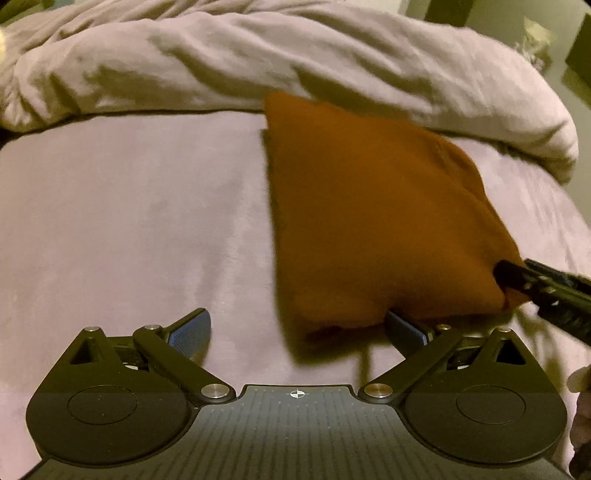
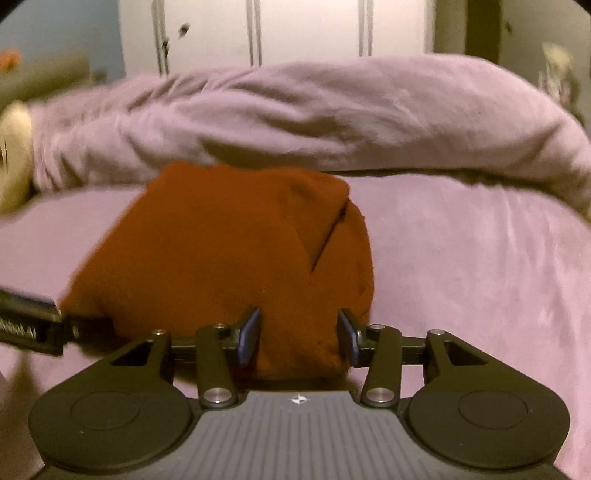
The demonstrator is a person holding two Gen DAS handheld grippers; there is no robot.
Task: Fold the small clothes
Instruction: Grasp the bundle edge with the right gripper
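Note:
A folded rust-orange garment [image 1: 369, 221] lies on the lilac bed sheet [image 1: 129, 221]. My left gripper [image 1: 295, 332] is open wide at the garment's near left corner; its right finger [image 1: 406, 328] touches the near edge, its left finger rests on bare sheet. In the right wrist view the garment [image 2: 221, 251] fills the middle. My right gripper [image 2: 299, 336] is open with the garment's near right corner between its jaws. The right gripper also shows in the left wrist view [image 1: 517, 280], at the garment's right corner. The left gripper's body shows at the left in the right wrist view [image 2: 29, 325].
A bunched lilac duvet [image 1: 295, 55] lies across the bed behind the garment, also in the right wrist view [image 2: 332, 118]. White closet doors [image 2: 295, 29] stand beyond the bed. The bed edge drops off at the right [image 1: 576, 206].

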